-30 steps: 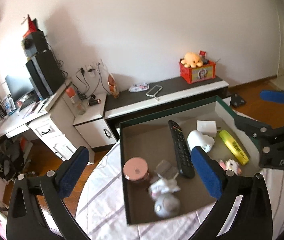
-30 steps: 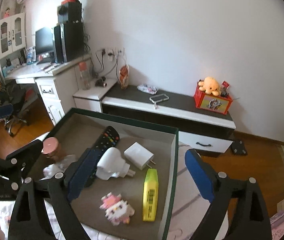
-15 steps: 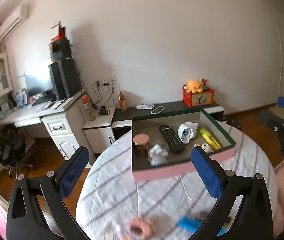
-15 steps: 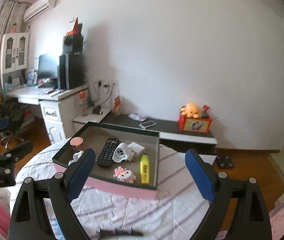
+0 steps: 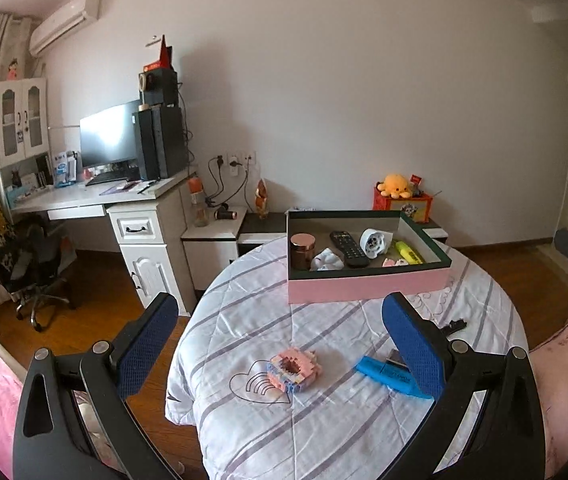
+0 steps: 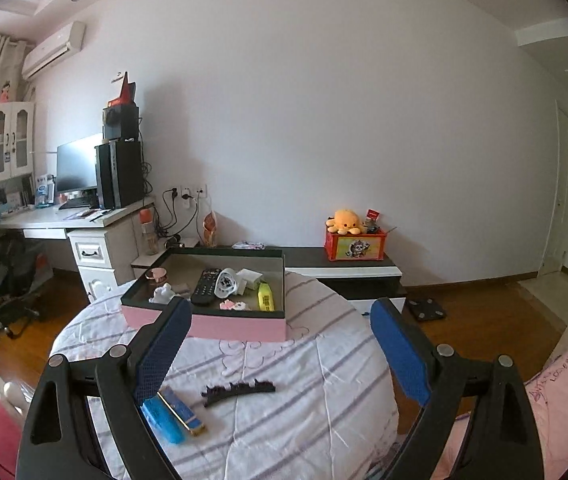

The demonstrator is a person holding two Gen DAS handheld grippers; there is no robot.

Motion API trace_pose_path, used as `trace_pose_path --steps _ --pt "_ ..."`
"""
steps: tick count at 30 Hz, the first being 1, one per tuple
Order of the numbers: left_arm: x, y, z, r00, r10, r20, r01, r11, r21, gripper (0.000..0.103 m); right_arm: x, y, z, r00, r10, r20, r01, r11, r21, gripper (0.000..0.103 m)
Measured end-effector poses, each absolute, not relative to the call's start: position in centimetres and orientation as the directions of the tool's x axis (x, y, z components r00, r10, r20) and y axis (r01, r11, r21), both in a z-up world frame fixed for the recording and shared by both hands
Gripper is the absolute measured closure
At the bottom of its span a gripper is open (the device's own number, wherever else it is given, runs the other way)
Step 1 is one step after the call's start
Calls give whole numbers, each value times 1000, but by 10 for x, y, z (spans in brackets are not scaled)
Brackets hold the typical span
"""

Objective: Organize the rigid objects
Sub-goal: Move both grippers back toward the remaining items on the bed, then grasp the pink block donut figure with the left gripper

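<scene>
A pink box [image 5: 368,286] [image 6: 239,326] with a dark rim sits at the far side of a round table [image 5: 324,420] covered in striped cloth. Inside it lie a black remote [image 5: 348,249] [image 6: 205,286], a yellow highlighter [image 5: 408,252] [image 6: 265,297], a copper-lidded jar [image 5: 302,251], a white adapter [image 5: 374,242] and a small pink toy [image 6: 235,305]. On the cloth nearer me lie a pink block ring [image 5: 292,371], a blue harmonica [image 5: 392,376] [image 6: 171,414] and a black hair clip [image 6: 237,390]. My left gripper [image 5: 279,352] and right gripper [image 6: 279,356] are open and empty, well back from the box.
A white desk [image 5: 123,208] with a monitor and speakers stands at the left, with an office chair [image 5: 23,264] beside it. A low dark cabinet [image 6: 344,268] carrying a red toy box runs along the wall behind the table. Pink bedding [image 6: 564,400] lies at the right.
Both grippers have pulled back from above the box, which now looks small and far. The near half of the table with the block ring, harmonica and hair clip has come into view.
</scene>
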State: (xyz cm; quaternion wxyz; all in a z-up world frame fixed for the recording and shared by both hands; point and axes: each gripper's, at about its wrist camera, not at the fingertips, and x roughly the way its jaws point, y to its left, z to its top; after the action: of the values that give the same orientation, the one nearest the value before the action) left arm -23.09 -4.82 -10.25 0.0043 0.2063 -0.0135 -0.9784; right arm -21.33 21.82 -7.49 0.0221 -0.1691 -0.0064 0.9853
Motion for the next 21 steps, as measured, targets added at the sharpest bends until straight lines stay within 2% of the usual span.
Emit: trace_pose_path --steps 12,21 --pt "-229 -59 -106 -902 -37 -429 24 -999 36 0 -204 219 -79 -937 52 -346 -46 -999 -25 10" --pt "-247 -57 -131 -867 -43 -497 7 -997 73 0 -224 218 -102 -906 43 -421 -36 -999 -24 10"
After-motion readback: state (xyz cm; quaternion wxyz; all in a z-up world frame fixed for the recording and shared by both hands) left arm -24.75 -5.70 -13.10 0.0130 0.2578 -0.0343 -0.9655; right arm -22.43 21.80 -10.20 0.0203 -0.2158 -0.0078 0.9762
